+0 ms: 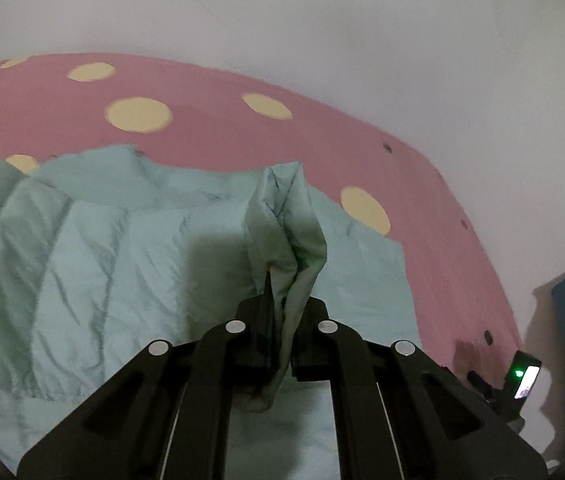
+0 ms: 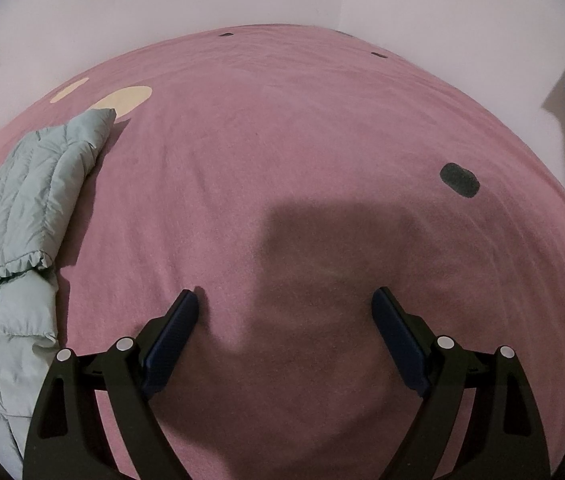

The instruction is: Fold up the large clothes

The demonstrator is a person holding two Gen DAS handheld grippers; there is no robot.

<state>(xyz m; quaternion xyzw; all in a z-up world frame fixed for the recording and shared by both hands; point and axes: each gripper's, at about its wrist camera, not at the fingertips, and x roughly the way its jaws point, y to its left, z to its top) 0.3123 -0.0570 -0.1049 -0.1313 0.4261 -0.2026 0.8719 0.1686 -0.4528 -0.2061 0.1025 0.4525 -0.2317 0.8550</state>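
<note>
Holding a gathered fold of the pale green quilted jacket [image 1: 130, 240], we have our left gripper [image 1: 282, 320] closed tight on the cloth, a pleat of fabric standing up between the jaws and a loose tail hanging beneath them. The rest of the garment lies spread on the pink spotted bedsheet [image 1: 210, 92], mostly ahead and to the left of that gripper. Our right gripper [image 2: 284, 308] hangs wide open over bare sheet, its blue fingers [image 2: 174, 328] gripping nothing.

In the right wrist view the jacket sits at the far left edge, well apart from the open jaws, so it lies to the left of the right gripper. The left hand is plainly the nearer one. There the garment's long axis appears to run from the near left corner away toward the yellow spots, with a ruffled elastic cuff [image 2: 28, 262] pointing out over the sheet toward the right gripper.

We judge the coming move turns on that gap: the right gripper must travel left to reach a free edge.
</note>
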